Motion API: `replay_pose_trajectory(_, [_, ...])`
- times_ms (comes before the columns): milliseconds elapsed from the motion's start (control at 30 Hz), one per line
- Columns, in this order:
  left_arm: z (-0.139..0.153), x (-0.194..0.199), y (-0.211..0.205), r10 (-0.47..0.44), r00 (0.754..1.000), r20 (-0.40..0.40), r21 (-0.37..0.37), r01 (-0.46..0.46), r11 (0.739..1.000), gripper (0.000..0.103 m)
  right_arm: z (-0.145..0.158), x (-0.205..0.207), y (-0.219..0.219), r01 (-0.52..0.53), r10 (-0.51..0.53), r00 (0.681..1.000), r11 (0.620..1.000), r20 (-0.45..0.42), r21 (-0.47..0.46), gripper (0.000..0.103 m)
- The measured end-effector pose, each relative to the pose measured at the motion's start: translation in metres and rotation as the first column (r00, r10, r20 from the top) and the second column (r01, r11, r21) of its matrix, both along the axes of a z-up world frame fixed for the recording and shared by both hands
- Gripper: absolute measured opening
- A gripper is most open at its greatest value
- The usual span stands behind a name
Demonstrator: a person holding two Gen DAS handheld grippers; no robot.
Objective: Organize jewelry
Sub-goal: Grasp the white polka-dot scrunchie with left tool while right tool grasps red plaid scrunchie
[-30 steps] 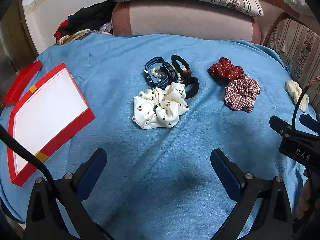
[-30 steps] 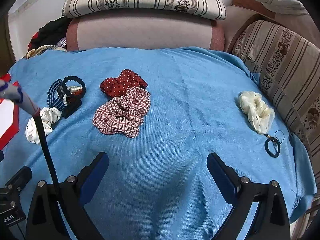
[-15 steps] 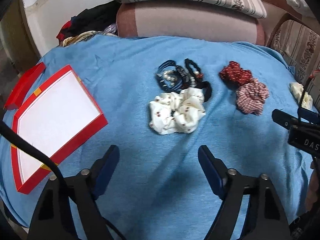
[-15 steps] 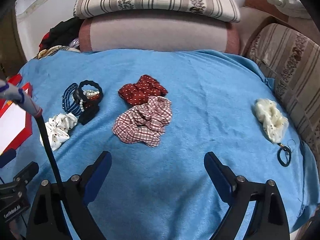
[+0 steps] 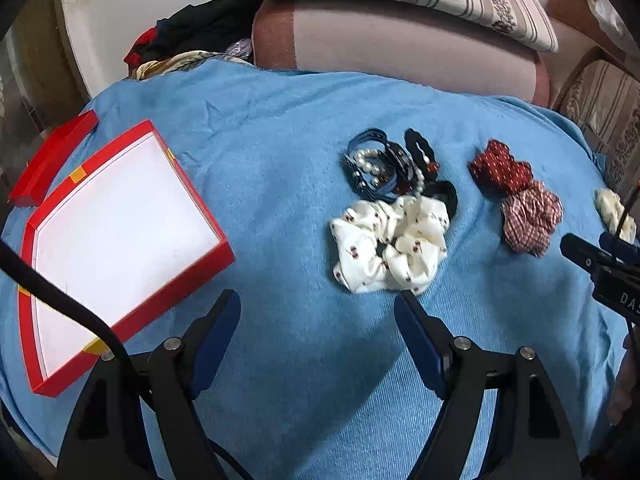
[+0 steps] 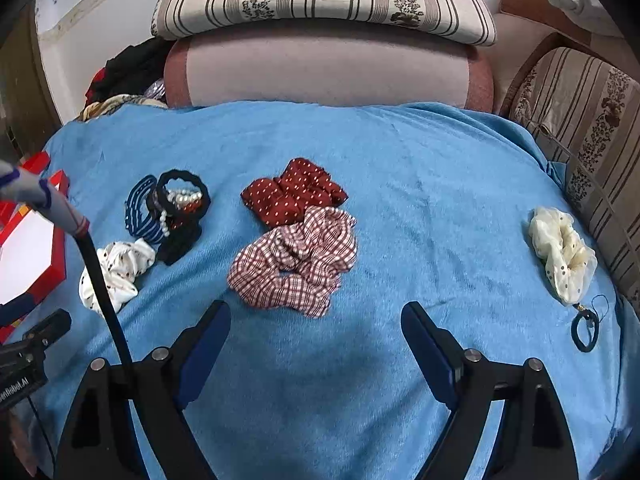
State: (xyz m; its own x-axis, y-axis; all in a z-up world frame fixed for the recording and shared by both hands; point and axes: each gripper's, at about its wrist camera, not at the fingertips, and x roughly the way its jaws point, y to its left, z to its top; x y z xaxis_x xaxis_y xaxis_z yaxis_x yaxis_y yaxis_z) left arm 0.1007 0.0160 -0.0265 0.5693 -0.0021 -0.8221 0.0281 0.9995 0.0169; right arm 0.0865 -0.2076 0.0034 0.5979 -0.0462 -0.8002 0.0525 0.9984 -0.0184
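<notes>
Both tools hang with jaws apart and empty over the blue cloth (image 6: pixel 400 184): left tool (image 5: pixel 318 300) near the white scrunchie (image 5: pixel 388 242), right tool (image 6: pixel 316 312) near the checked scrunchie (image 6: pixel 296 260), its jaws just narrowing slightly.

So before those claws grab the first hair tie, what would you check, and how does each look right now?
1. Red box open, inside bare: ok.
2. Left claw open, nothing between its jaws, which have just been closing: ok.
3. Right claw open, nothing held, jaws also closing a little: ok.
4. White spotted scrunchie lying loose from the bracelet pile: not ok, they touch.
5. Checked scrunchie apart from the red dotted scrunchie: not ok, overlapping.
</notes>
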Motion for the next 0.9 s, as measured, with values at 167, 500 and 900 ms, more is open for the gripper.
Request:
replay_pose_trajectory(167, [0.005,0.011,0.01,0.02,1.0,0.015,-0.006,-0.02,1.0,0.079,-0.004,0.004,-0.011,0.008,-0.008,1.0,0.999,0.001,0.052,0.09])
replay_pose_trajectory(500, [0.013,0.037,0.037,0.023,1.0,0.008,-0.173,-0.021,0.985,0.079,-0.007,0.004,-0.024,-0.053,0.05,0.999,0.972,0.02,0.227,0.085])
replay_pose_trajectory(900, [-0.031,0.068,0.0,-0.112,0.989,-0.095,-0.237,0.087,0.968,0.077,-0.031,0.035,-0.006,-0.131,0.138,0.99,0.931,0.003,0.34,0.078])
